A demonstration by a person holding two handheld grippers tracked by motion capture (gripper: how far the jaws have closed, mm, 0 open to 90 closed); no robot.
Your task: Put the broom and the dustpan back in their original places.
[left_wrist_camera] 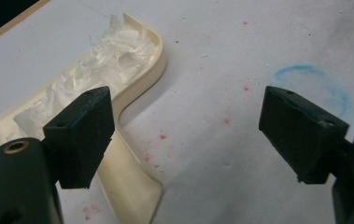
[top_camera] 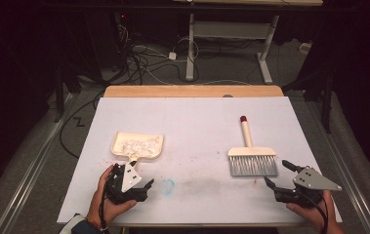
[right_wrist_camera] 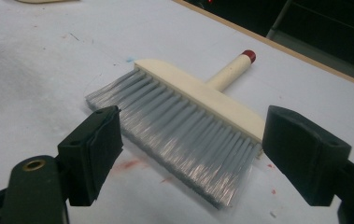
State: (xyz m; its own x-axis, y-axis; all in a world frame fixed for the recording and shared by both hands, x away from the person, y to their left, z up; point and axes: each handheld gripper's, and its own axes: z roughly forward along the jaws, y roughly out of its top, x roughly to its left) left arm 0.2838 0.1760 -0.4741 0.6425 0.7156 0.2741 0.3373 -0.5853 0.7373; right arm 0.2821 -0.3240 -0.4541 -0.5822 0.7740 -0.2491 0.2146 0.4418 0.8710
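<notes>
On the white tabletop point(top_camera: 197, 122) a cream dustpan point(top_camera: 137, 146) lies left of centre, its tray heaped with white shreds point(top_camera: 134, 144) and its short handle pointing toward the person. The left gripper point(top_camera: 130, 187) sits just beside that handle, jaws spread wide and holding nothing; in the left gripper view one jaw overlaps the edge of the dustpan point(left_wrist_camera: 137, 88) while the other hangs over bare tabletop near a faint blue ring point(left_wrist_camera: 312, 86). Well apart to the right lies a hand brush point(top_camera: 251, 156), flat, grey bristles toward the person and its cream handle with a red tip pointing away. The right gripper point(top_camera: 280, 175) rests near the bristles, jaws likewise released and empty; in the right gripper view the brush point(right_wrist_camera: 188, 116) lies between and beyond its two jaws, untouched. Small reddish specks dot the tabletop around both tools.
</notes>
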